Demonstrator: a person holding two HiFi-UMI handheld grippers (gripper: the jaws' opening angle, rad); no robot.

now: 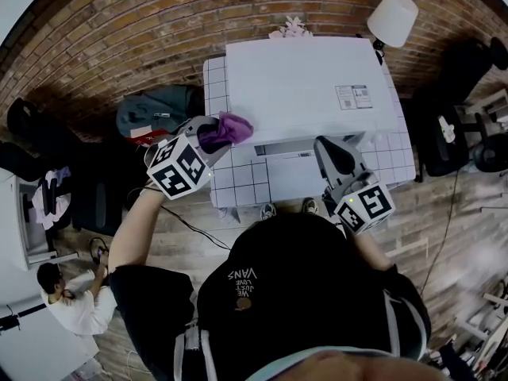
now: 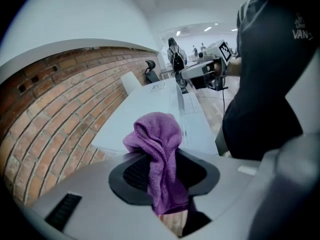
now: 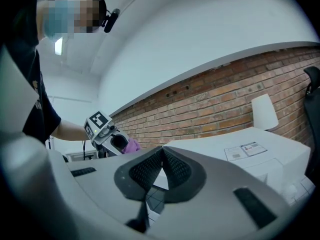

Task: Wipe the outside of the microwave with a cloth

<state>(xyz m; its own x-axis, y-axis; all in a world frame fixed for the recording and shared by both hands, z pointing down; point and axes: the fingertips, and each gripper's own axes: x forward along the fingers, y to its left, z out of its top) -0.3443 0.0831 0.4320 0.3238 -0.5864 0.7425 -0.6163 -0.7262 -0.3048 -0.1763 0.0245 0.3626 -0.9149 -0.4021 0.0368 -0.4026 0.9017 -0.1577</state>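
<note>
My left hand-held gripper (image 2: 162, 171) is clamped tight on the purple cloth (image 2: 156, 134), which bunches up past the jaws. My right hand-held gripper (image 3: 161, 158) has its jaws pressed together on nothing, near the front right of the white microwave (image 1: 305, 86). The cloth hangs at the microwave's front left corner, above the tiled worktop (image 1: 238, 182); I can't tell whether it touches. I judge the wiping barely begun, with top, front and sides left.

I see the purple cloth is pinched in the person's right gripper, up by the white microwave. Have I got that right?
Not quite. The purple cloth, by the white microwave as you say, is pinched in the left gripper, not the right: the left gripper view shows it between those jaws. The right gripper has its jaws together on nothing.
</note>
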